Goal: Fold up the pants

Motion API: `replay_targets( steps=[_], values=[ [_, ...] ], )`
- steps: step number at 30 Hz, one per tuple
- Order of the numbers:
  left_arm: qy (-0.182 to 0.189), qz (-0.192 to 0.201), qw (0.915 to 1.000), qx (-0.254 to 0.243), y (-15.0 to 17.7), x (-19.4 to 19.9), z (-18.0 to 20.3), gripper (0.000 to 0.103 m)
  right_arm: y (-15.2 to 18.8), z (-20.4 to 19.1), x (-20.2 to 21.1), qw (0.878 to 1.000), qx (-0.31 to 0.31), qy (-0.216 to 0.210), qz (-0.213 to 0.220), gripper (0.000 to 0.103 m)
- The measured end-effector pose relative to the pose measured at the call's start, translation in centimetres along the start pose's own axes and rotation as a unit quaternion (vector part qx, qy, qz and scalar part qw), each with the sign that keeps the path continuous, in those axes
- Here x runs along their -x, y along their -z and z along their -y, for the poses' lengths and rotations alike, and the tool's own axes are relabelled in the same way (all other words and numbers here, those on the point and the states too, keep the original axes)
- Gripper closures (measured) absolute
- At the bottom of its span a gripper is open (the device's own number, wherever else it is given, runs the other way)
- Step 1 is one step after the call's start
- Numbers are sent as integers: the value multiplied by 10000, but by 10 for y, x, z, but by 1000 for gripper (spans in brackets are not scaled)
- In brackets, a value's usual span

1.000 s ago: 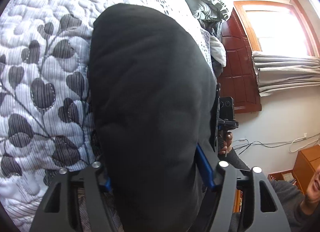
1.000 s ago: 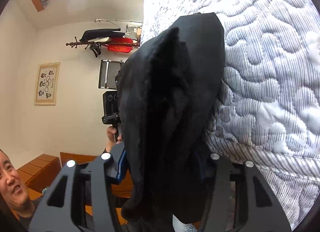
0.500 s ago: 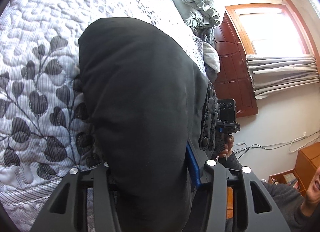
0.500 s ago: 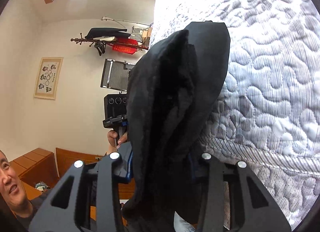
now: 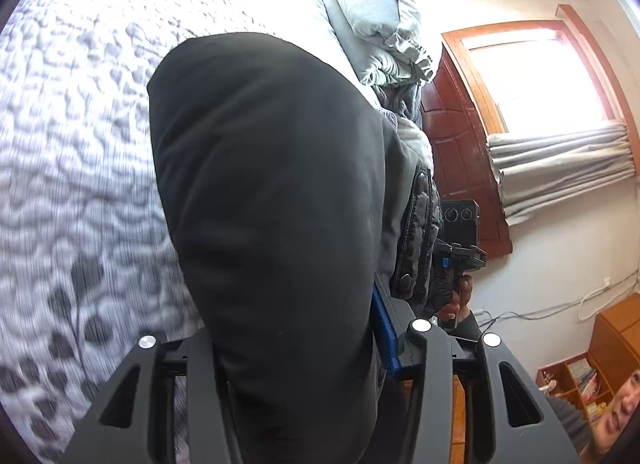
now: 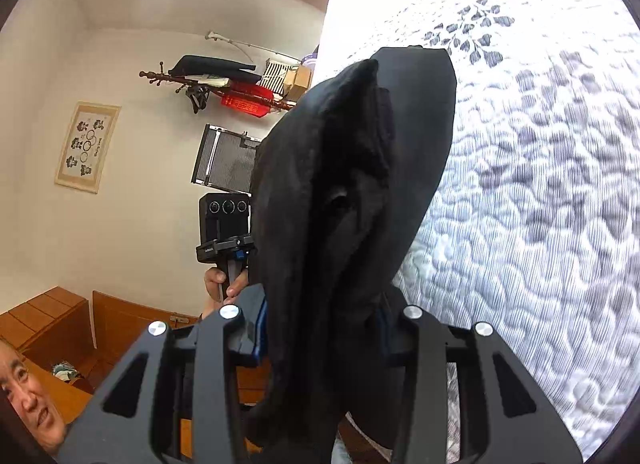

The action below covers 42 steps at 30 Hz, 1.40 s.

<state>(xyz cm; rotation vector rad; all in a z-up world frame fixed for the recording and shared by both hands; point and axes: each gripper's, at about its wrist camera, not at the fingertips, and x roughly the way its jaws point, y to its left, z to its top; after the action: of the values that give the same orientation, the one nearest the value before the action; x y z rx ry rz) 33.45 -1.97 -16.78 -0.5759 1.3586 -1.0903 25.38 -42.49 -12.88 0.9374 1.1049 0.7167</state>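
Pants [image 5: 272, 199] bulk hides fingertips of both tongs; left tongs [image 5: 296, 348], right tongs [image 6: 324, 328] each pinching pants

Quilted bedspread [image 5: 72, 151], pillows [image 5: 376, 35], window [image 5: 536, 83].

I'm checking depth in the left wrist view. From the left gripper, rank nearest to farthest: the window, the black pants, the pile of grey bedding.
1. black pants, clamped in the left gripper, centre.
2. grey bedding, piled on the bed behind the pants, upper middle.
3. window, on the far wall, upper right.
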Motion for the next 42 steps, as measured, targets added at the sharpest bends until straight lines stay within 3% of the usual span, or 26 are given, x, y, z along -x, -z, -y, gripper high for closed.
replay_targets(
  steps=[9,13,19,23,24,28,33,36,41,42],
  values=[
    [-135,-159,9988,445,-52,-34,-54,55,-47,75,-8,9988,-354,259,-198,65],
    [23,-165,9987,491,-51,-38,-68,55,-53,101,-12,9983,-467,175,-288,64],
    [167,-102,9981,577,-43,-43,-86,48,-47,128,-16,9976,-599,101,-333,53],
    [4,68,9982,594,-40,-38,-85,34,-39,122,-8,9976,-609,258,-191,43],
    [-88,162,9981,589,-39,-31,-83,27,-37,120,0,9977,-595,316,-117,43],
    [-451,653,9958,447,-30,8,-65,19,-28,100,38,9973,-412,556,243,43],
    [64,1193,9924,292,-10,41,-31,8,-12,47,67,9980,119,115,614,43],
    [404,1140,9920,362,-2,34,-24,6,-5,32,52,9986,236,7,463,43],
    [234,824,9952,471,1,-2,-30,6,-8,55,18,9993,-109,281,221,43],
    [246,808,9950,531,1,-5,-34,6,-7,64,16,9991,-197,298,235,47]
  ],
)
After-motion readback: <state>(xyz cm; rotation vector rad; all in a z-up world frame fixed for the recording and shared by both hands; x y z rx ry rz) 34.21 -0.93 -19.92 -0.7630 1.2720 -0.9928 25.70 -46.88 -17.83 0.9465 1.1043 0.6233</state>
